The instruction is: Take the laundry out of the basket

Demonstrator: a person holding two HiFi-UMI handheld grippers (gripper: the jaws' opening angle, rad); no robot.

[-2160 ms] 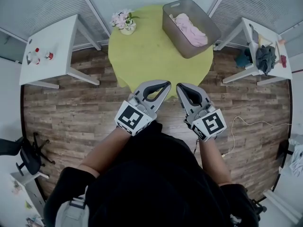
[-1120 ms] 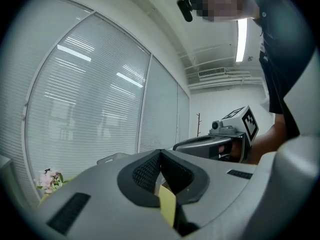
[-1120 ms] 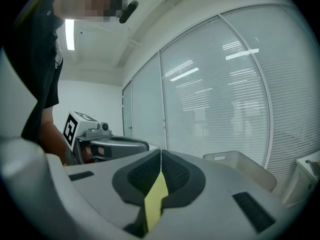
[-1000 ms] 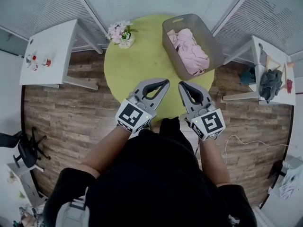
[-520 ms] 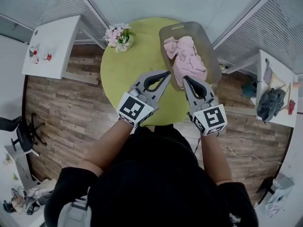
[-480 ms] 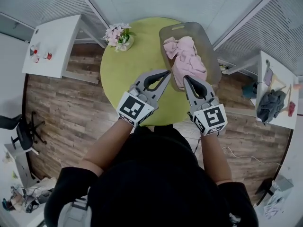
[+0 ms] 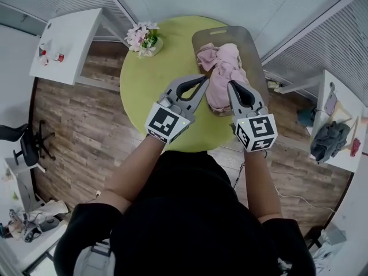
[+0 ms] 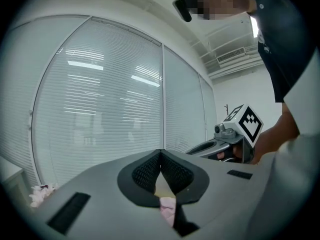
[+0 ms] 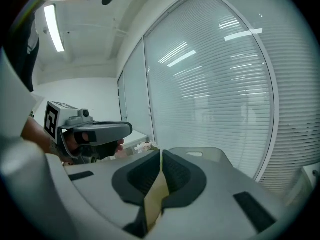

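Both grippers have come forward across the green tabletop to the basket. The pink laundry now lies just ahead, between their tips. The left gripper and the right gripper are closed and empty, so they likely need to open before grabbing.

Flower pot on round green table; white side table.

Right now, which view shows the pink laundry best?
Head view: the pink laundry lies heaped in the grey basket, seen nearly whole from above. Left gripper view catches only a pink sliver past its jaws; right gripper view shows just the basket rim, no laundry.
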